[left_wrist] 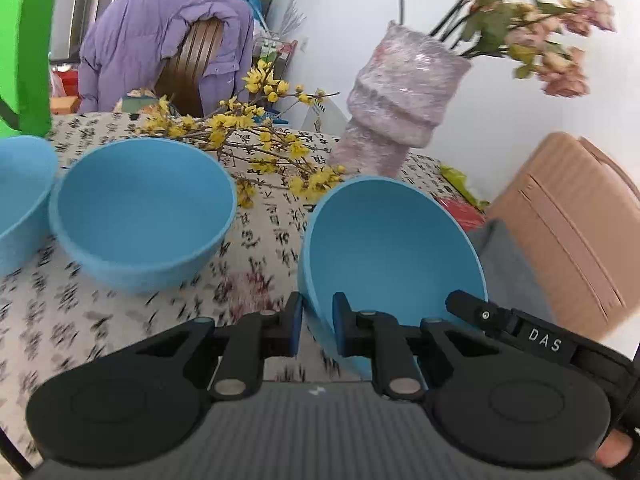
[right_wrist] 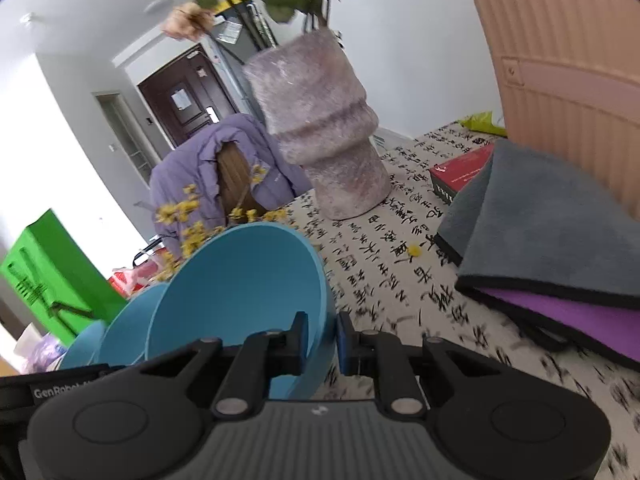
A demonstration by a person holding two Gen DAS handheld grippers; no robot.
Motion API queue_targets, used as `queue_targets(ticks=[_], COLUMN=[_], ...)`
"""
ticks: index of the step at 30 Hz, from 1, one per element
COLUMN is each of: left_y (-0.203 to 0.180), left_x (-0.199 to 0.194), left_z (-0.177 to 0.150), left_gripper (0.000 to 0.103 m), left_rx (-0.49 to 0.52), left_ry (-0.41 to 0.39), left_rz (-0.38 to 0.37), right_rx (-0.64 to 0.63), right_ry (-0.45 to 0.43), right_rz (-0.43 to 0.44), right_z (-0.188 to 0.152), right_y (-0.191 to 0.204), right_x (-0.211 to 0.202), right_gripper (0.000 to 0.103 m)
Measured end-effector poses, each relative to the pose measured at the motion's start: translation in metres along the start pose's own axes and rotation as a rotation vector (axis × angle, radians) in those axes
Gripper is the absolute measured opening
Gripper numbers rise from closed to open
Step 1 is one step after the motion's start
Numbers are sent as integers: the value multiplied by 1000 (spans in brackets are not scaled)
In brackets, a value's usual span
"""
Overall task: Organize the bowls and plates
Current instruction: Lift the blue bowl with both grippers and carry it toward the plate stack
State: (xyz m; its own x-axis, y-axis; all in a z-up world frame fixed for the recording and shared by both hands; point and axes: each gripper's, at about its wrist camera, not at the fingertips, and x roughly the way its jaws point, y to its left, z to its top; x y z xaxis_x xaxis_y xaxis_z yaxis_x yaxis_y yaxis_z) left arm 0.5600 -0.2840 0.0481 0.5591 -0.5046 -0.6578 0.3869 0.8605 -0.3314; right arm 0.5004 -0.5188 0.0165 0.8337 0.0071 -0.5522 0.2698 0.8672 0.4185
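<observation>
A blue bowl (left_wrist: 392, 252) hangs tilted above the calligraphy-print tablecloth (left_wrist: 260, 236), its opening turned toward the left wrist camera. My left gripper (left_wrist: 318, 314) is shut on the bowl's near-left rim, with the wall between its blue pads. The right wrist view shows the same bowl (right_wrist: 240, 292), and my right gripper (right_wrist: 322, 334) is shut on its right rim. One of the right gripper's fingers (left_wrist: 466, 306) shows at the bowl's right edge. Two more blue bowls (left_wrist: 144, 208) (left_wrist: 20, 200) stand upright on the table to the left.
A tall wrapped vase (left_wrist: 400, 100) with flowers stands behind the held bowl. Yellow flower branches (left_wrist: 256, 136) lie across the cloth. Folded grey and purple cloths (right_wrist: 540, 220), a red box (right_wrist: 460, 172) and a tan box (left_wrist: 568, 224) sit to the right. A chair with a purple jacket (left_wrist: 160, 48) is beyond.
</observation>
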Motion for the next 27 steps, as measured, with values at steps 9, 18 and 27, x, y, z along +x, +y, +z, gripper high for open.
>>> queue_targets(ticks=[9,18,27], left_y=[3,29,39], left_x=[-119,-217,-254], left_z=[-82,-207,-260], left_gripper=[16,16,16], left_rx=[-59,-197,-264], left_ry=[-31,-70,-55], left_rz=[72,207,213], right_rx=[-62,-127,-183], right_ry=[17,100,156], right_rz=[115,258,275], right_z=[-58,-160,-208], right_y=[24,48,59], right_x=[-92,-162,-197], right_gripper=[14,15,16])
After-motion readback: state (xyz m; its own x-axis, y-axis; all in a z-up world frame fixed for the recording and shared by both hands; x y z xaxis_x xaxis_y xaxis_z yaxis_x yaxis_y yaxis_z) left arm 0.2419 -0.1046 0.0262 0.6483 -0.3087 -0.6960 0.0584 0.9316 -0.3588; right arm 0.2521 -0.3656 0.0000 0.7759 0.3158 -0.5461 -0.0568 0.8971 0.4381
